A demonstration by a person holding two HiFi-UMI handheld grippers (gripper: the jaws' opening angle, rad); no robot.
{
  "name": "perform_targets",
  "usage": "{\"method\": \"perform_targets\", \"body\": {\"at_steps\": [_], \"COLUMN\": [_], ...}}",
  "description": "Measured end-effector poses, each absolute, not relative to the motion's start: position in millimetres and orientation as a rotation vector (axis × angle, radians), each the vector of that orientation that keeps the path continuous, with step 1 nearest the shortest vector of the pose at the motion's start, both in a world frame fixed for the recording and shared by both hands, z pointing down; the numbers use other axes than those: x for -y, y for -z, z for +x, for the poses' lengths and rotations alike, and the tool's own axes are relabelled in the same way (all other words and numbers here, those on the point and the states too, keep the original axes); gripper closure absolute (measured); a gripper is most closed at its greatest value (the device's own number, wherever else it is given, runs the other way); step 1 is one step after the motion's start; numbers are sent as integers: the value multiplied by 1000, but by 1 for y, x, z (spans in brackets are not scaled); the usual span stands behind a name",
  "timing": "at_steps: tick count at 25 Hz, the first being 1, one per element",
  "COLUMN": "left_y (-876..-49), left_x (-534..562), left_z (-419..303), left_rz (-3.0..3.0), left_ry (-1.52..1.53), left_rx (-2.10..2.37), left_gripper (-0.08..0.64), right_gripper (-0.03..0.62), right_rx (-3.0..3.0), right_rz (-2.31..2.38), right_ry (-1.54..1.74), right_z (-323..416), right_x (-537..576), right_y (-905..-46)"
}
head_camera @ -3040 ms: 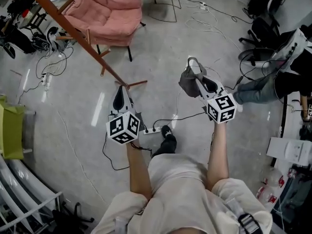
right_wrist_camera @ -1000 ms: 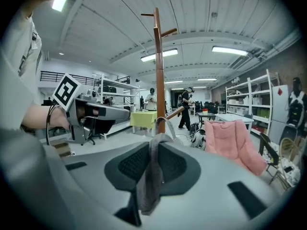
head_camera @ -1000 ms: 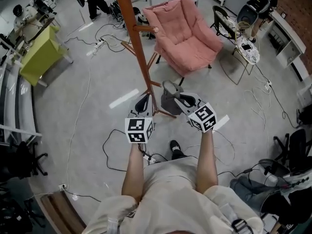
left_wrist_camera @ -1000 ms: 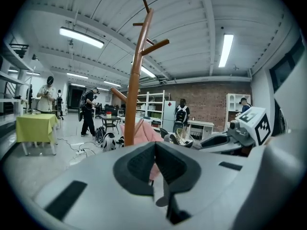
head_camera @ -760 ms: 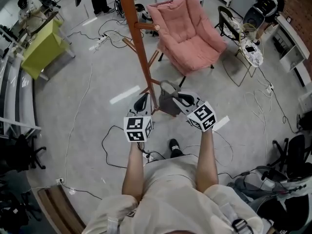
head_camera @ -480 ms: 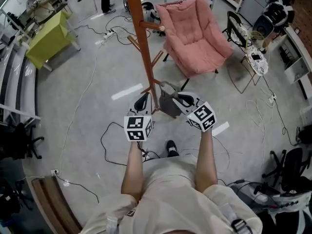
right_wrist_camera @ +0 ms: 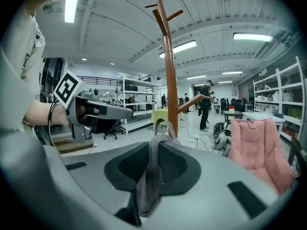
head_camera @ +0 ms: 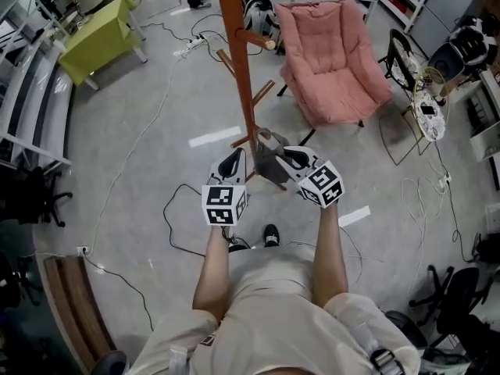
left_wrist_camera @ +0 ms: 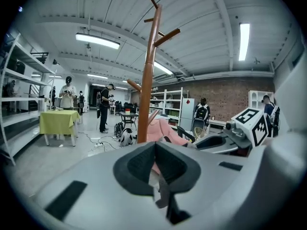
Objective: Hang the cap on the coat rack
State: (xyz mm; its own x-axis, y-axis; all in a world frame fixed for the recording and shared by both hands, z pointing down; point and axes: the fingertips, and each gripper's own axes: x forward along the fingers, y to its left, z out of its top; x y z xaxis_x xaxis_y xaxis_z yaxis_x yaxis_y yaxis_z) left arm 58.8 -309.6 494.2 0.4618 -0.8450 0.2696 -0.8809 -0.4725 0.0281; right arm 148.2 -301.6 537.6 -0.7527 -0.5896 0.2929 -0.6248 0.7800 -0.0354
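Cap (head_camera: 269,164): grey, soft woven cloth, crumpled into a limp fold. A narrow strap loop stands up from its top edge in the right gripper view (right_wrist_camera: 163,126). It is pinched in the right gripper (head_camera: 287,156), whose dark ribbed pads are clamped on the fabric (right_wrist_camera: 156,145), and the rest droops below the jaws.

Location: the cap is held in the air just beside the coat rack (head_camera: 242,61), low on the pole near its splayed feet. Whether cloth and wood touch, I cannot tell.

Coat rack: slim round pole of reddish-brown wood with short pegs angled upward (right_wrist_camera: 169,66).

Left gripper (head_camera: 232,159): its jaws are drawn together with nothing between them (left_wrist_camera: 156,150). It is level with the right gripper, on the other side of the pole.

Surroundings: pale polished concrete floor with loose black cables. A padded pink armchair (head_camera: 332,53) stands beyond the rack. A table under a yellow-green cloth (head_camera: 101,41) is well apart at the left.
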Motion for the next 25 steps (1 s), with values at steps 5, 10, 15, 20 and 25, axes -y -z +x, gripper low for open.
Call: {"method": "perform_targets", "body": {"at_steps": [5, 10, 15, 20, 25], "left_y": [-494, -497, -497, -499, -498], "left_x": [311, 314, 319, 321, 324], "left_z": [52, 49, 40, 35, 30], "left_rz": [2515, 2498, 2465, 2453, 2442], "left_ry": [-337, -356, -348, -363, -373], "left_rx": [1562, 1589, 1635, 1646, 1661], "left_gripper": [552, 552, 552, 552, 552], "right_gripper": [535, 535, 535, 535, 535], "right_rx": [2731, 2739, 2736, 2735, 2763], "right_rz": [890, 876, 884, 887, 880], "right_ry": [-206, -220, -238, -274, -331], "right_z": [139, 138, 138, 136, 134], "right_x": [308, 319, 332, 343, 347], "right_y": [-543, -552, -560, -569, -576]}}
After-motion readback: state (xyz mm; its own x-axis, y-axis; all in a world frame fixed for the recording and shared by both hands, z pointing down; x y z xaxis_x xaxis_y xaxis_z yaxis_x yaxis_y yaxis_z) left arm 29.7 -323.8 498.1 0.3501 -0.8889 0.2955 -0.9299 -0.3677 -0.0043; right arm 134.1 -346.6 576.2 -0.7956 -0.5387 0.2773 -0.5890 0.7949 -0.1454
